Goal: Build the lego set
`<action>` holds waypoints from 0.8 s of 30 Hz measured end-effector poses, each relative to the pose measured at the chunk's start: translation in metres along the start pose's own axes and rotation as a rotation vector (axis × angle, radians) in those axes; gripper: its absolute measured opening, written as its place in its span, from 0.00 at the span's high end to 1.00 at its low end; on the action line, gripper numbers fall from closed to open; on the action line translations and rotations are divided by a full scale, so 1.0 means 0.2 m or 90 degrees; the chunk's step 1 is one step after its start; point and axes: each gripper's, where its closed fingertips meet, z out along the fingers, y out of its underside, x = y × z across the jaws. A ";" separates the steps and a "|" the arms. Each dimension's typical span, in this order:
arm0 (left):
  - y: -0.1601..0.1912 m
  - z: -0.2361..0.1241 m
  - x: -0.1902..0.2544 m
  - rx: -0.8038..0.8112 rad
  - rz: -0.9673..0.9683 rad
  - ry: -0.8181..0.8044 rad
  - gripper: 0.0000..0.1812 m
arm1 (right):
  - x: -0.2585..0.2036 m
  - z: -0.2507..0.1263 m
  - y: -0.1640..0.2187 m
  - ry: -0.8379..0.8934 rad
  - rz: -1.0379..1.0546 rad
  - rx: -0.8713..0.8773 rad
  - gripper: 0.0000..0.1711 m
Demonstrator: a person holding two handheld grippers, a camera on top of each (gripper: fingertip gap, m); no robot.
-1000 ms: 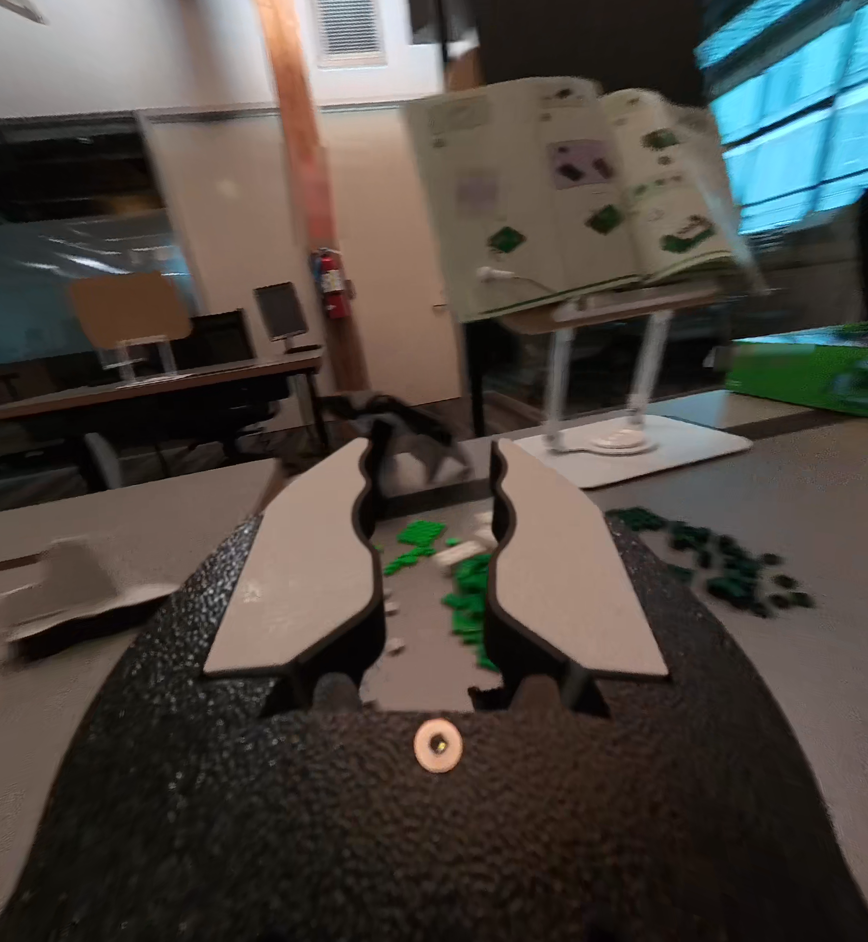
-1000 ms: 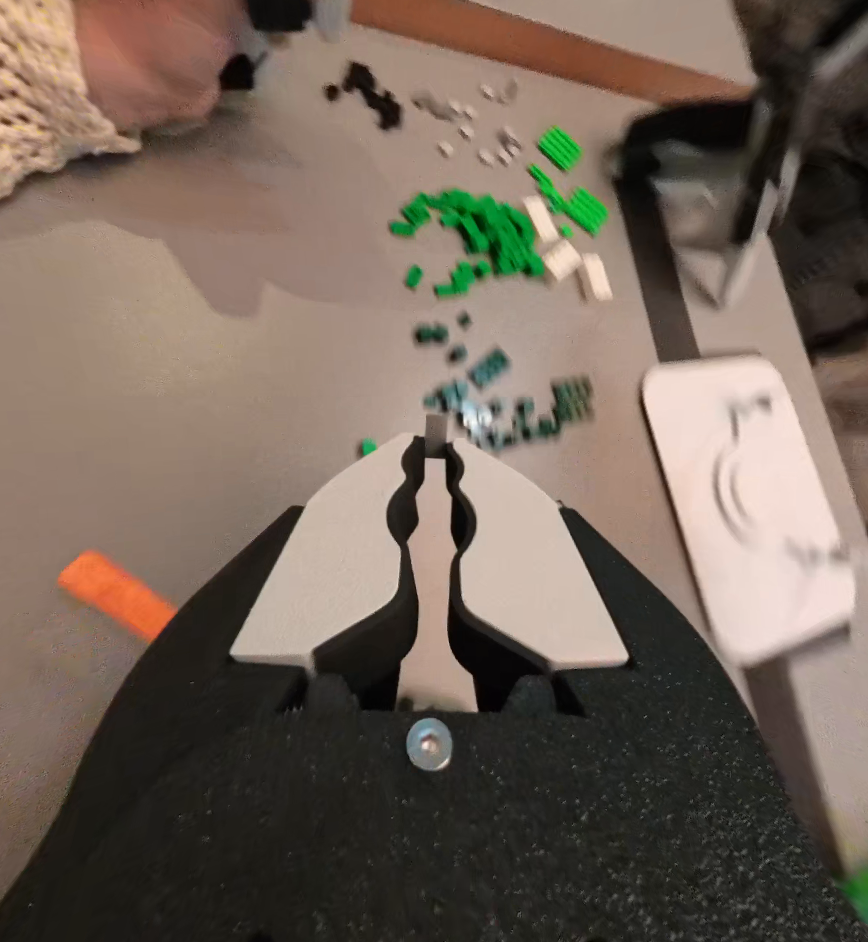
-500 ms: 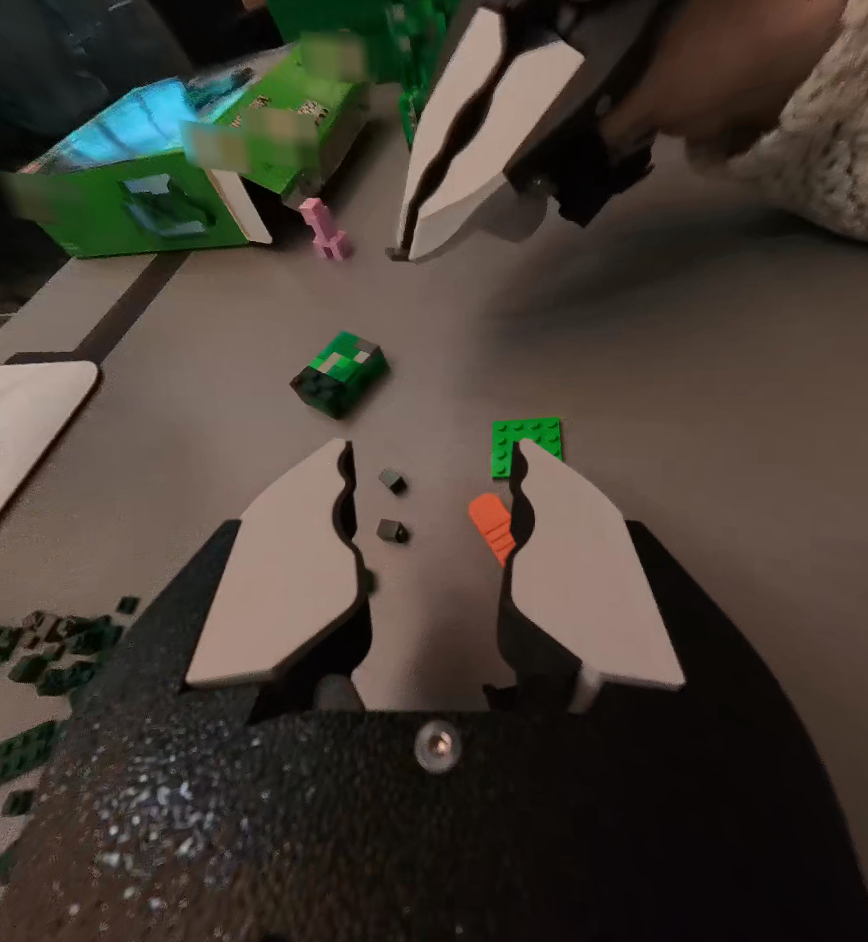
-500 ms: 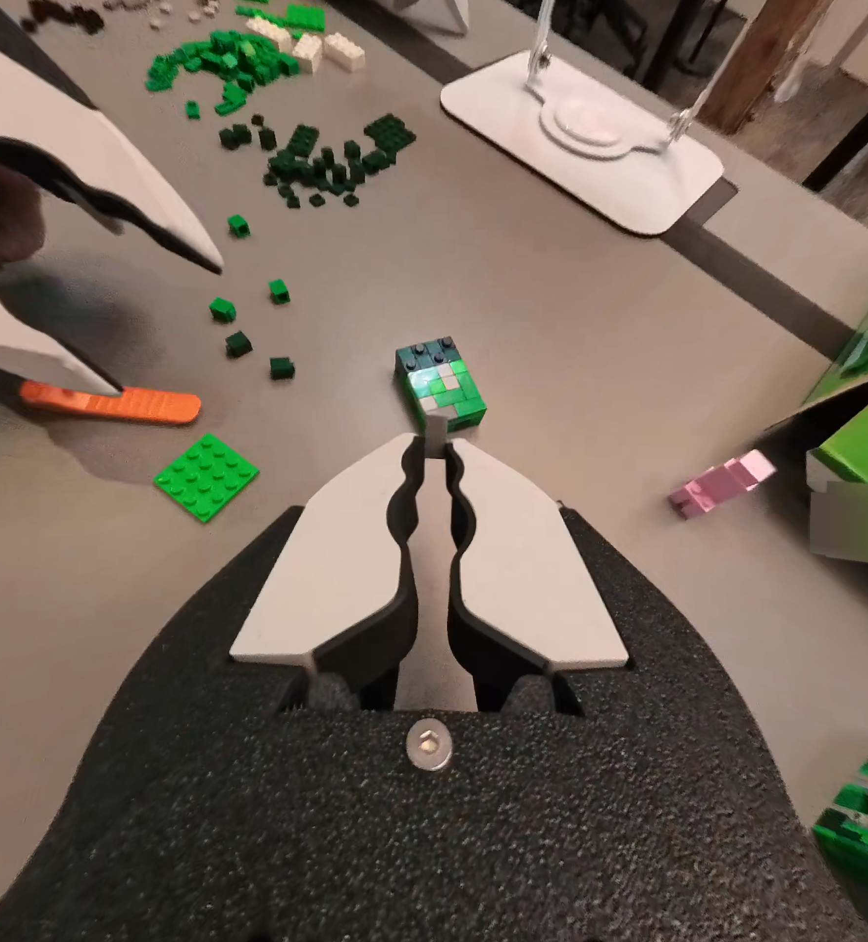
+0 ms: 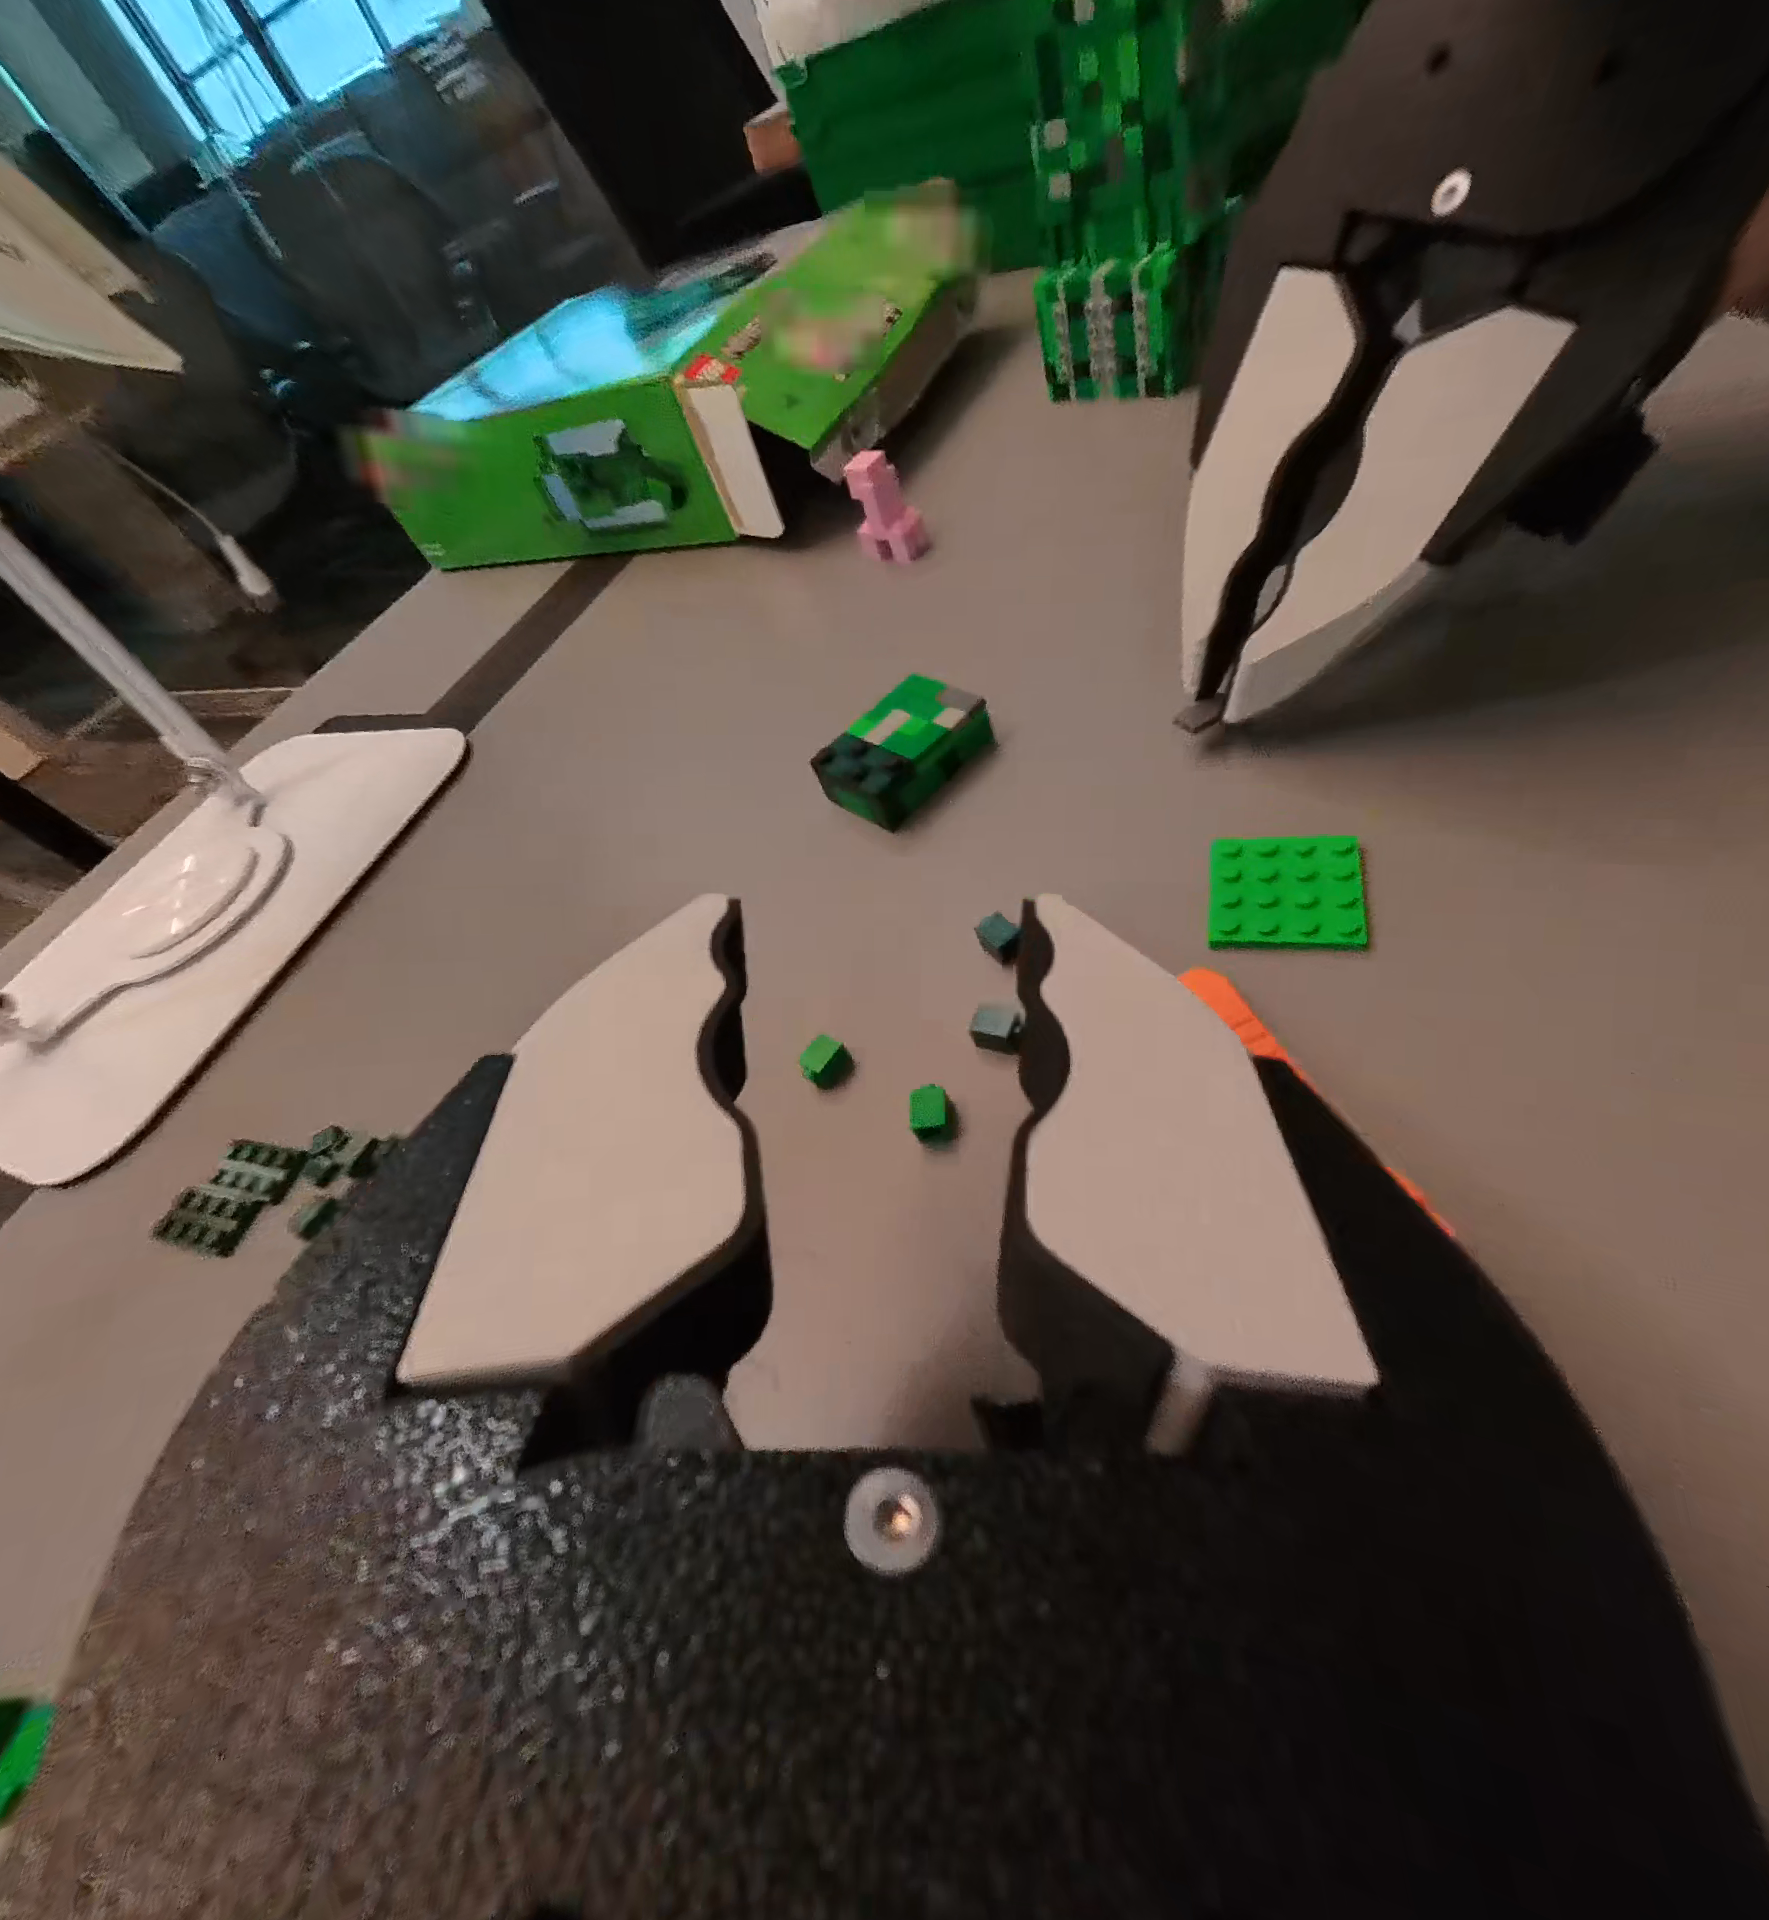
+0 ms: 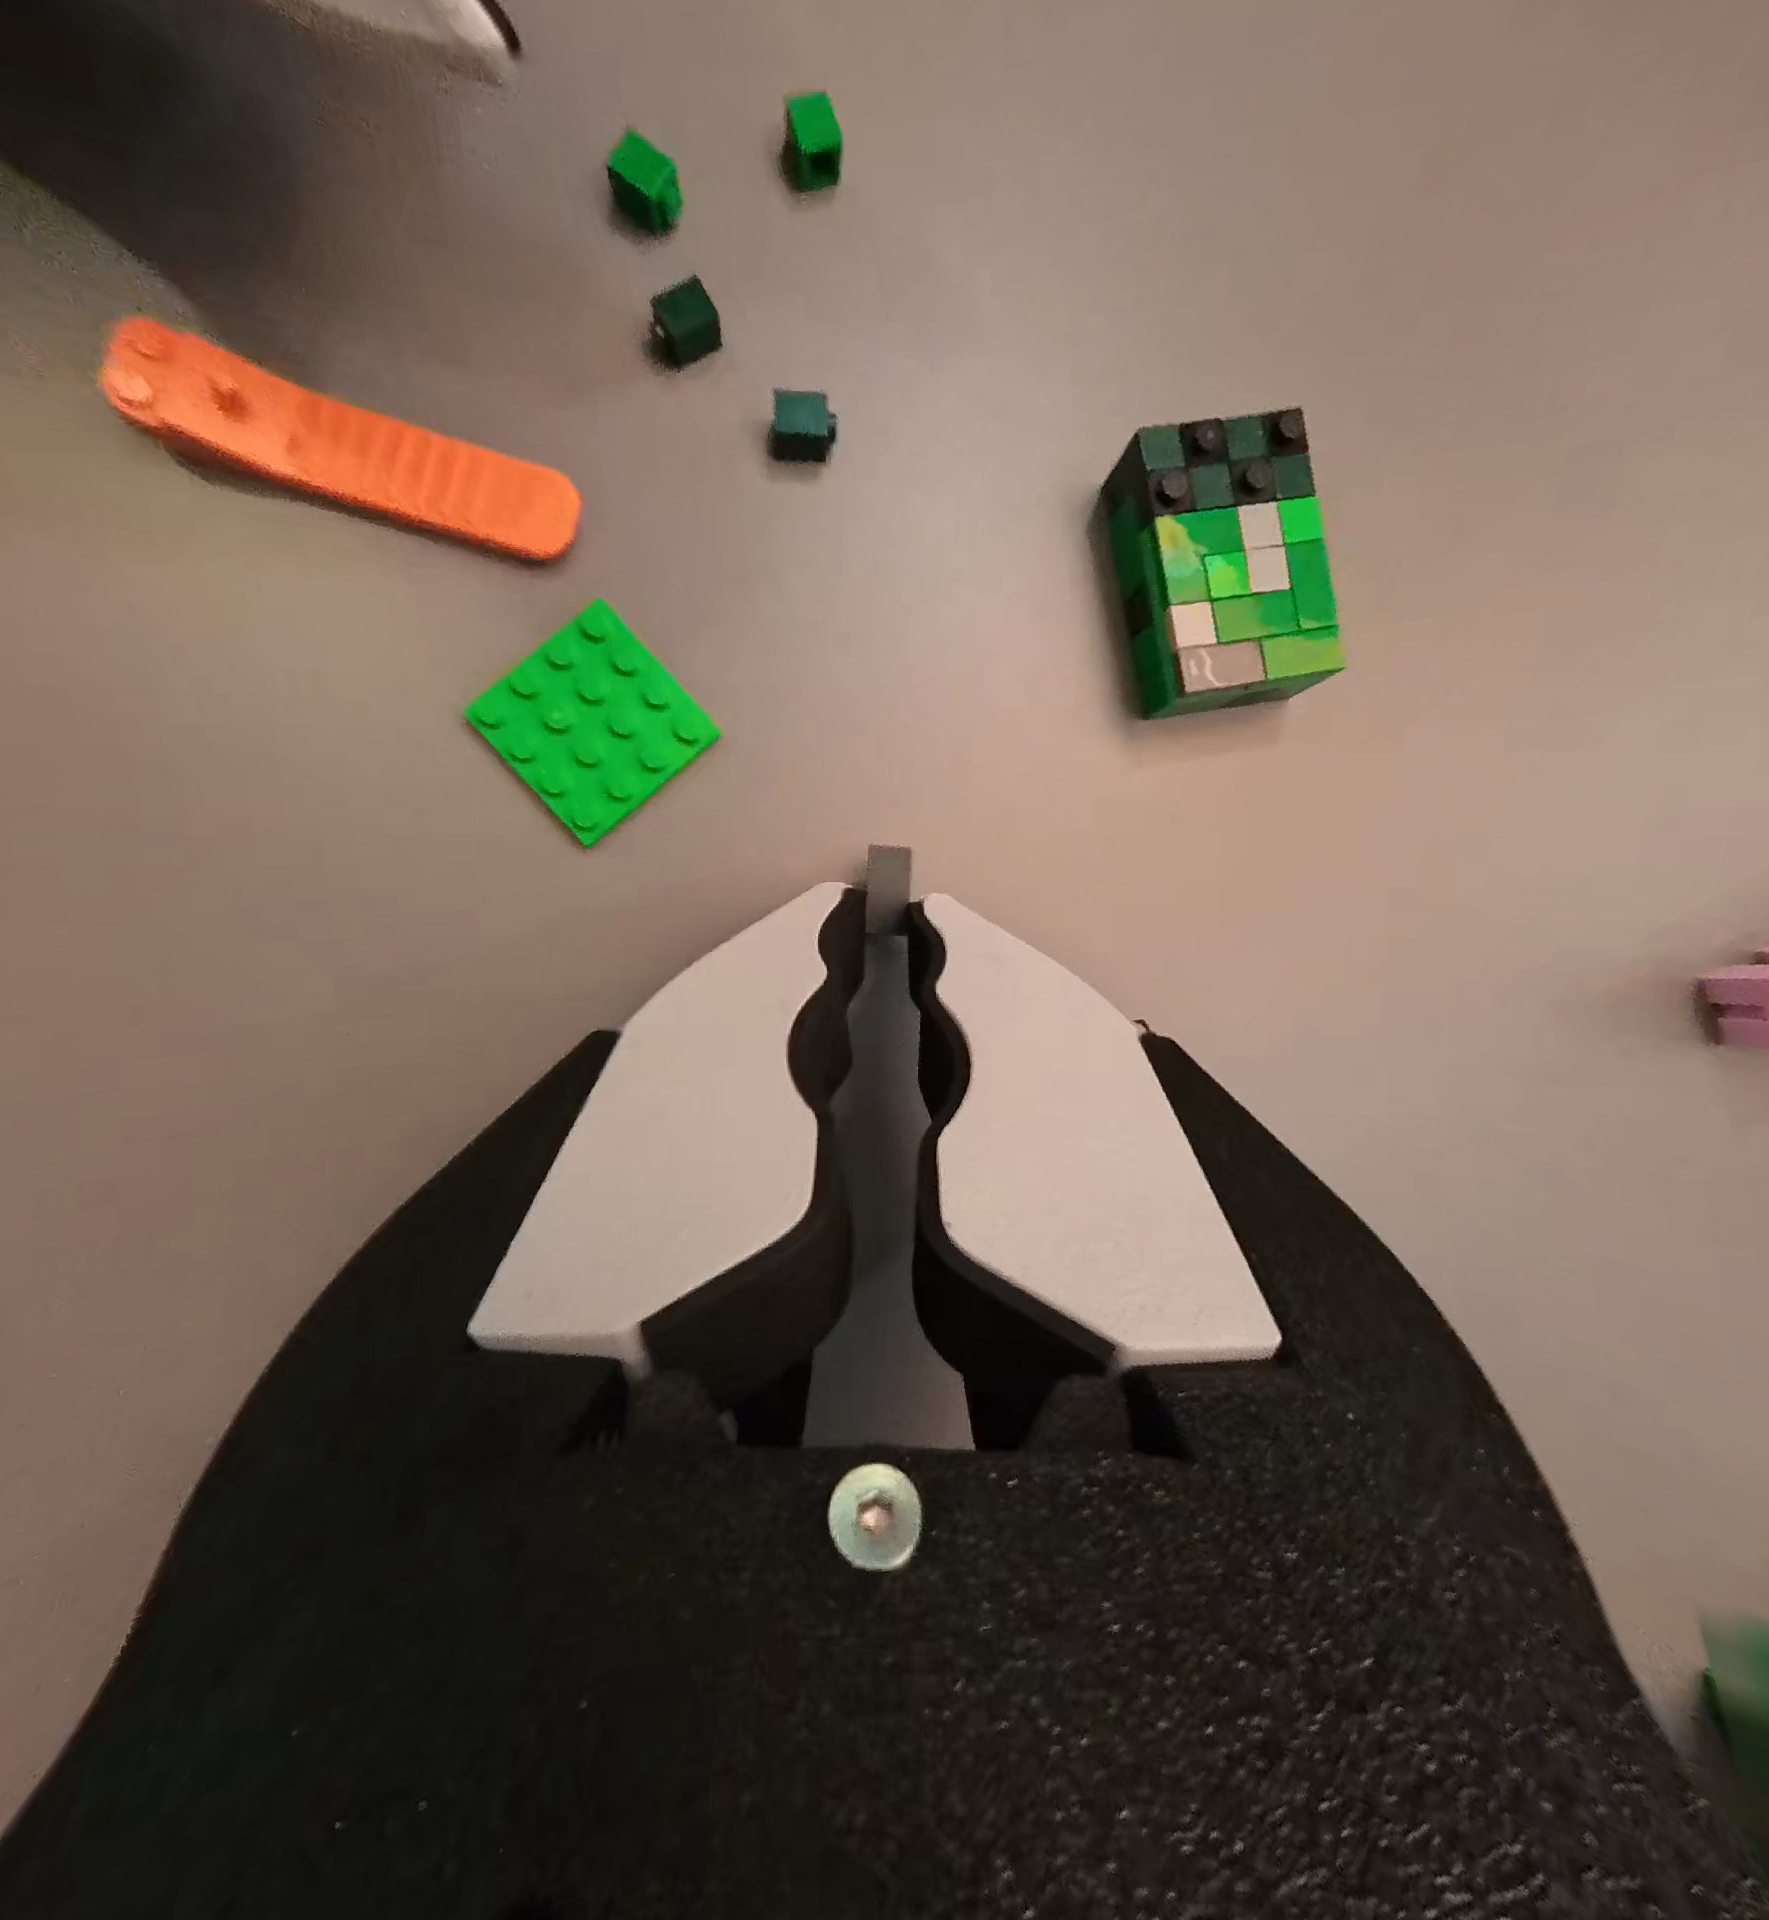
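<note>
Two grippers: both over the grey worktop (image 6: 1482, 208)
Left gripper (image 5: 885, 914): jaws wide apart, holding nothing; two bright green cubes (image 5: 826, 1060) lie between them; two dark cubes (image 5: 996, 1023) sit just beside the right jaw
Right gripper (image 6: 885, 902): jaws nearly together, clamped on a small grey piece (image 6: 888, 878) that sticks out past the tips; in the left wrist view its tips hang just above the worktop
Green block build (image 6: 1228, 566): ahead of the right jaws and to their right; lying on its side, with dark studs at the far end
Green plate (image 6: 592, 719): flat, ahead and left of the right jaws
Orange tool (image 6: 340, 442): flat, further left, past the plate
Pink figure (image 5: 888, 509): far ahead of the left jaws, near the green box (image 5: 568, 478)
White stand base (image 5: 173, 935): left of the left jaws
</note>
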 end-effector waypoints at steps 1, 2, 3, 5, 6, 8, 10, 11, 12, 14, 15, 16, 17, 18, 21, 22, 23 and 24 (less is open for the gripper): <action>0.00 0.01 0.02 0.001 -0.009 0.016 0.72 | -0.01 -0.01 -0.01 -0.011 0.002 0.008 0.96; -0.01 0.01 0.05 -0.003 -0.012 0.038 0.73 | -0.02 -0.01 -0.02 -0.018 0.002 0.015 0.96; -0.01 0.02 0.10 -0.013 -0.012 0.068 0.74 | -0.03 -0.02 -0.03 -0.020 0.000 0.020 0.96; -0.01 0.05 0.20 -0.046 -0.012 0.125 0.76 | -0.04 -0.02 -0.04 -0.021 -0.007 0.024 0.96; -0.01 0.06 0.26 -0.066 -0.006 0.155 0.78 | -0.04 -0.02 -0.04 -0.022 -0.010 0.026 0.96; 0.02 0.09 0.34 -0.107 0.006 0.186 0.81 | -0.06 -0.01 -0.05 -0.028 -0.009 0.026 0.96; 0.03 0.11 0.38 -0.136 0.001 0.197 0.79 | -0.07 -0.01 -0.05 -0.039 -0.011 0.027 0.96; 0.03 0.12 0.39 -0.144 -0.006 0.198 0.77 | -0.08 0.00 -0.06 -0.043 -0.014 0.029 0.96; 0.04 0.13 0.40 -0.156 -0.012 0.200 0.75 | -0.09 0.00 -0.06 -0.046 -0.017 0.030 0.96; 0.06 0.14 0.41 -0.188 -0.026 0.203 0.73 | -0.10 0.00 -0.06 -0.052 -0.022 0.032 0.96; 0.06 0.15 0.42 -0.193 -0.034 0.207 0.73 | -0.10 0.00 -0.06 -0.053 -0.023 0.032 0.96; 0.06 0.15 0.42 -0.194 -0.044 0.211 0.73 | -0.11 0.00 -0.06 -0.057 -0.024 0.031 0.96; 0.06 0.16 0.43 -0.197 -0.053 0.216 0.73 | -0.11 0.00 -0.06 -0.060 -0.024 0.030 0.96; 0.06 0.16 0.44 -0.203 -0.061 0.222 0.73 | -0.12 0.00 -0.06 -0.062 -0.024 0.030 0.96; 0.07 0.17 0.45 -0.228 -0.072 0.234 0.73 | -0.13 0.00 -0.06 -0.065 -0.024 0.029 0.96; 0.08 0.17 0.45 -0.236 -0.073 0.231 0.73 | -0.13 -0.01 -0.06 -0.065 -0.024 0.028 0.96; 0.08 0.17 0.46 -0.244 -0.073 0.230 0.74 | -0.13 0.00 -0.06 -0.065 -0.022 0.025 0.96; 0.09 0.17 0.46 -0.253 -0.072 0.229 0.74 | -0.14 0.00 -0.06 -0.067 -0.020 0.020 0.96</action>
